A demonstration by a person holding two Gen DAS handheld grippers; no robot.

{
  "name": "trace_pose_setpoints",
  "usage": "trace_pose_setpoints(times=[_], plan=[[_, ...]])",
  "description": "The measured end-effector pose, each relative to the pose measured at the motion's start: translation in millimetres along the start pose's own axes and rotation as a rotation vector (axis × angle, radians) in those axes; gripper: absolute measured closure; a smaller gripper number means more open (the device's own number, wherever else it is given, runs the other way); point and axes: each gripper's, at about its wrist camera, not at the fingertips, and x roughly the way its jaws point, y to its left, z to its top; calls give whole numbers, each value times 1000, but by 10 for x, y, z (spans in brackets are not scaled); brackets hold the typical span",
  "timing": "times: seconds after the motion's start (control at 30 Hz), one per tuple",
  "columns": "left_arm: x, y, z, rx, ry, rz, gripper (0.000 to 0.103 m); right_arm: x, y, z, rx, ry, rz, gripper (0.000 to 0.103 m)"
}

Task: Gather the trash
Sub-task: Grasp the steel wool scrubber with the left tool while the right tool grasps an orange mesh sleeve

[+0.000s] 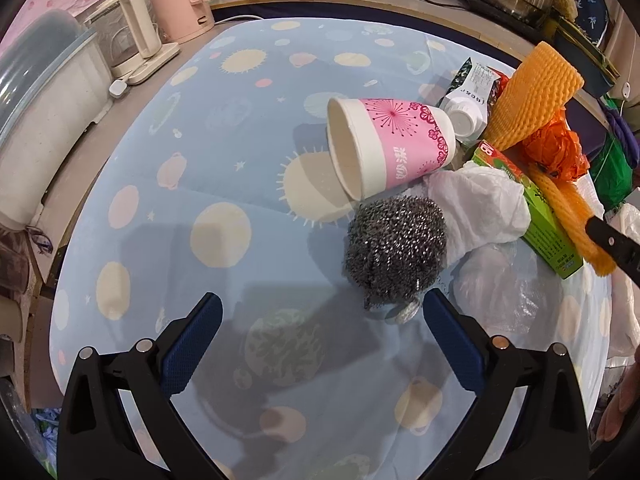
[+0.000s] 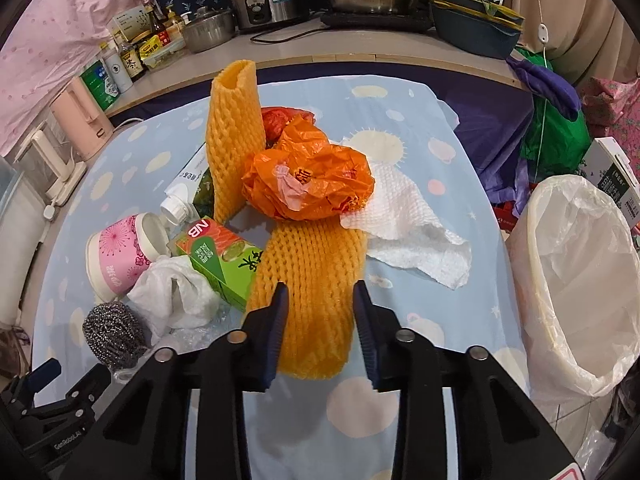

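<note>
In the left wrist view, the left gripper (image 1: 322, 344) is hanging over the blue cloth (image 1: 224, 128) with its jaws wide apart and nothing between them. The steel scourer (image 1: 394, 246) is lying just ahead of its right finger, with the pink cup (image 1: 392, 146) tipped on its side beyond and crumpled tissue (image 1: 480, 208) touching the scourer's right side. To take the scourer cleanly, it should be centring the ball between the pads before closing, keeping clear of the tissue.

In the right wrist view, the right gripper (image 2: 320, 328) is pressing its pads on the near end of the orange foam net (image 2: 316, 280), jaws drawn in against its sides. The net is lying under the orange bag (image 2: 312, 176), with a paper towel (image 2: 404, 220) beside it. The lined bin (image 2: 576, 280) is standing off the table's right edge. Judging from this, lifting slowly should be letting the bag slide off rather than dragging it along; squeezing soft foam harder is probably unnecessary.
</note>
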Motion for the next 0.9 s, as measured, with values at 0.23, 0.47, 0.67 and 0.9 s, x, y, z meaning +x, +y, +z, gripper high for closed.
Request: trace_pose_setpoints(times=[0.23, 0.47, 0.67, 0.9], plan=[[142, -82, 131, -4, 3, -62, 7, -97, -92, -106, 1, 4, 2, 92], [186, -61, 210, -38, -14, -134, 22, -373, -93, -194, -21, -29, 11, 92], [77, -119, 176, -19, -14, -198, 61, -613, -87, -283, -42, -53, 24, 93], [-49, -129, 90, -9, -17, -196, 93, -874, -202, -399, -30, -81, 32, 93]])
